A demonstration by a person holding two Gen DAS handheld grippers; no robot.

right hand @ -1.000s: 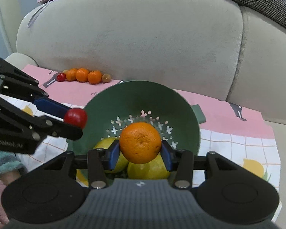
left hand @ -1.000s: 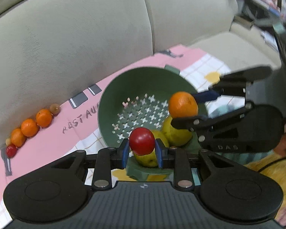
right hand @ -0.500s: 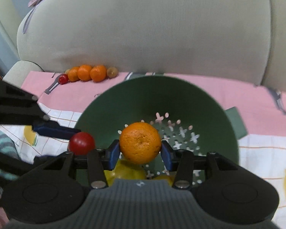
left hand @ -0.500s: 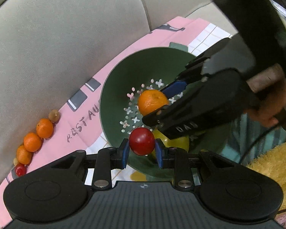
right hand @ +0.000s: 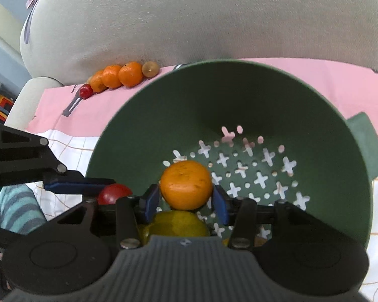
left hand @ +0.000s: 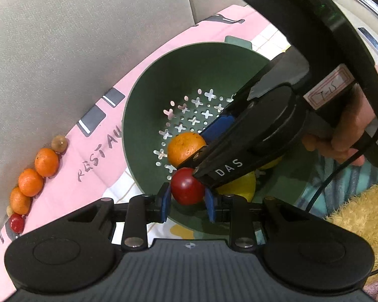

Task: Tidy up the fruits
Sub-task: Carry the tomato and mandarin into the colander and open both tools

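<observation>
- My left tool (left hand: 187, 201) pinches a red tomato (left hand: 187, 186) between its blue pads, just over the near rim of the green colander (left hand: 148, 95).
- My right tool (right hand: 186, 201) has its pads spread slightly; the orange (right hand: 186, 185) sits between them, down inside the colander, above a yellow lemon (right hand: 175, 224).
- Only the left view shows my right hand (left hand: 350, 136) on the handle, and the right tool's black finger crossing just above the tomato.
- Only the right view shows the left tool from the side, its blue pad against the tomato.
- Farther off, both views show a row of small oranges (left hand: 46, 162) on the pink cloth (left hand: 93, 156), against the sofa back (left hand: 75, 37).
</observation>
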